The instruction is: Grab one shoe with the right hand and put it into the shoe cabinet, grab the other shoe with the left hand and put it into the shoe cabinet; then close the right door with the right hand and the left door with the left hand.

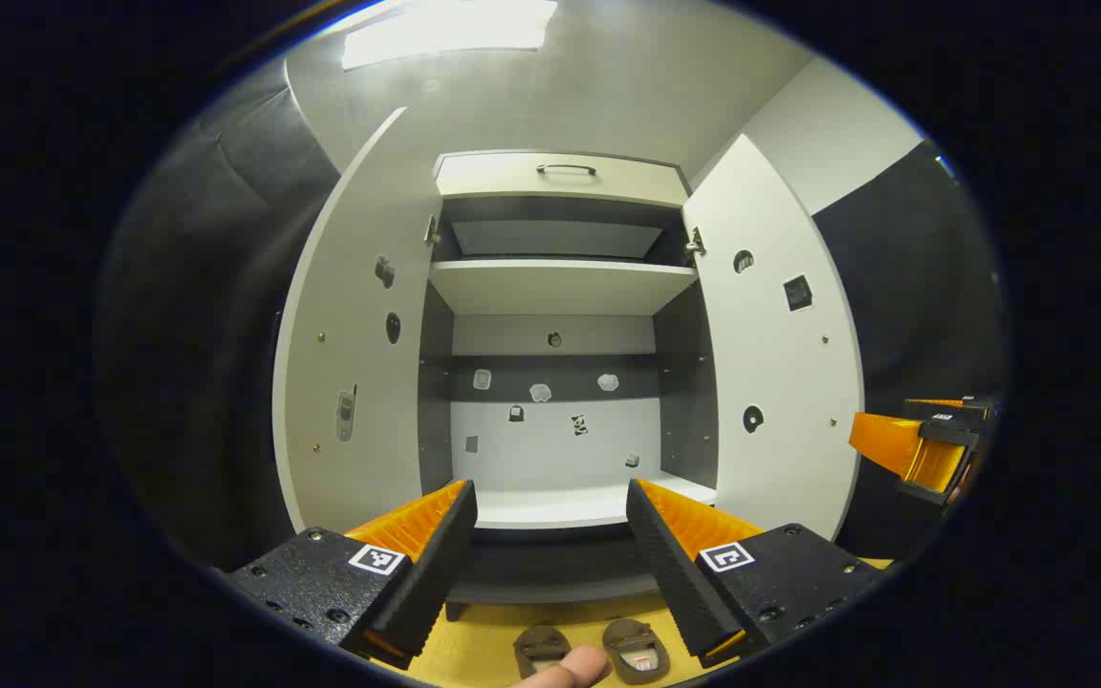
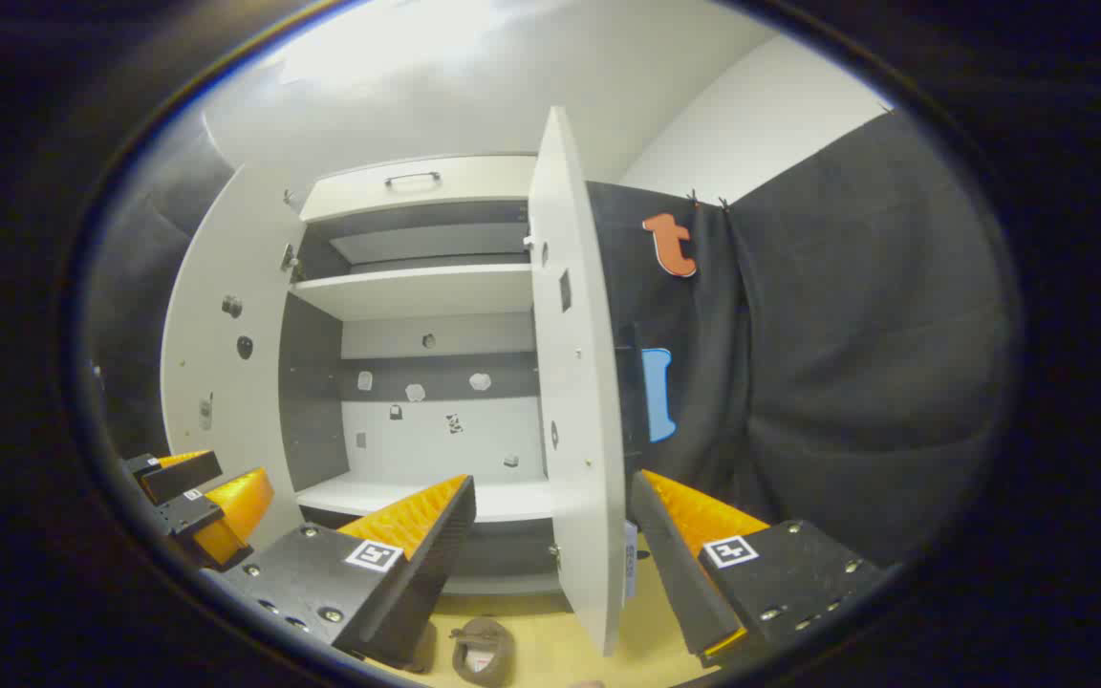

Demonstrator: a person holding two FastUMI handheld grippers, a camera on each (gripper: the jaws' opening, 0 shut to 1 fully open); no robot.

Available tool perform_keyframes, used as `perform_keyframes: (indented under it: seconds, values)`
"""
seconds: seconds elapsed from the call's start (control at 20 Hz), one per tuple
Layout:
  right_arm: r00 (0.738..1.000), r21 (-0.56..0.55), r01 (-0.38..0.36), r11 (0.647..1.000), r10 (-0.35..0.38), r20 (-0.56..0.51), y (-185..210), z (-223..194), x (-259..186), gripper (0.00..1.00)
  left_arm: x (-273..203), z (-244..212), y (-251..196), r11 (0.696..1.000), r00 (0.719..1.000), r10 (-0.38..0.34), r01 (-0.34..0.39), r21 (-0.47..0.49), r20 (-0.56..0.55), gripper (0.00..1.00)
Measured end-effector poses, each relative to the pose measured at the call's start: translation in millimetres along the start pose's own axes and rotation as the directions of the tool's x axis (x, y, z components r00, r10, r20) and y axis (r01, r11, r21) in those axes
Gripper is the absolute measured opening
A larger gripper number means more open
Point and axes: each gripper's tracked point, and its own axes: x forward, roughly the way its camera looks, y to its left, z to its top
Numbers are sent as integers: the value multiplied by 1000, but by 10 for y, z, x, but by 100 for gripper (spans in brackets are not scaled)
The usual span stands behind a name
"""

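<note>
Both shoes sit side by side on the yellow floor before the open cabinet, a fingertip just below them, while the left gripper and right gripper hover released and empty, the right door edge-on between the right gripper's fingers.

Ceiling light: bright rectangular panel overhead.
Ceiling: plain white.
Side wall: plain white, upper right.
Black cloth: hangs in folds to the right; a further section hangs on the left.
Floor: yellow surface at the bottom.
</note>
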Motion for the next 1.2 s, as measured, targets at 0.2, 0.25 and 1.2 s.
perform_keyframes:
  seconds: [0.2,0.25,1.2]
  values:
    - [1000,23,-14,1000,13,18,203,-26,48,99,123,-190,103,999,1000,-31,31,-34,-5,96]
    - [1000,33,-14,999,13,29,218,5,79,98,169,-250,123,998,999,-39,38,-49,-13,94]
    - [999,56,-40,998,41,-19,401,-355,406,98,408,-223,437,998,996,-36,39,-42,77,96]
